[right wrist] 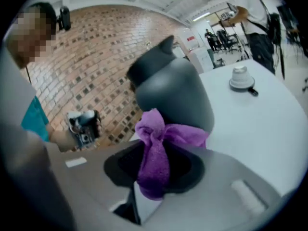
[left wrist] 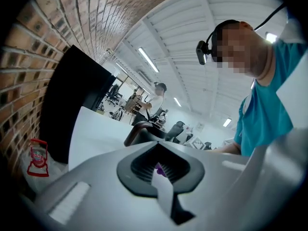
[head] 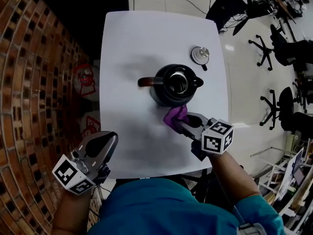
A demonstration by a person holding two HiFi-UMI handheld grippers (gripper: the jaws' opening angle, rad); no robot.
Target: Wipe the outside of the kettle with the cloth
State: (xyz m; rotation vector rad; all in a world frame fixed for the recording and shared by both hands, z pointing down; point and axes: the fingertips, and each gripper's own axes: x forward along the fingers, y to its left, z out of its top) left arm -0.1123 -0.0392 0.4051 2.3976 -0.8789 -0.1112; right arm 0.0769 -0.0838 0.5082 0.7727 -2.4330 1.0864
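A black kettle [head: 171, 85] without its lid stands in the middle of the white table [head: 127, 38], handle to the left, spout to the right. My right gripper [head: 182, 124] is shut on a purple cloth [head: 174, 116], which touches the kettle's near side. In the right gripper view the cloth [right wrist: 156, 150] bunches between the jaws against the kettle's wall [right wrist: 173, 93]. My left gripper [head: 108, 140] hangs shut and holds nothing, off the table's near-left corner. In the left gripper view the kettle's handle [left wrist: 137, 131] shows beyond the closed jaws.
The kettle's lid [head: 199, 55] lies on the table behind and to the right of the kettle. A brick wall [head: 29, 82] runs along the left. Office chairs [head: 286, 48] stand on the floor at right. Another person [left wrist: 155, 100] stands far off.
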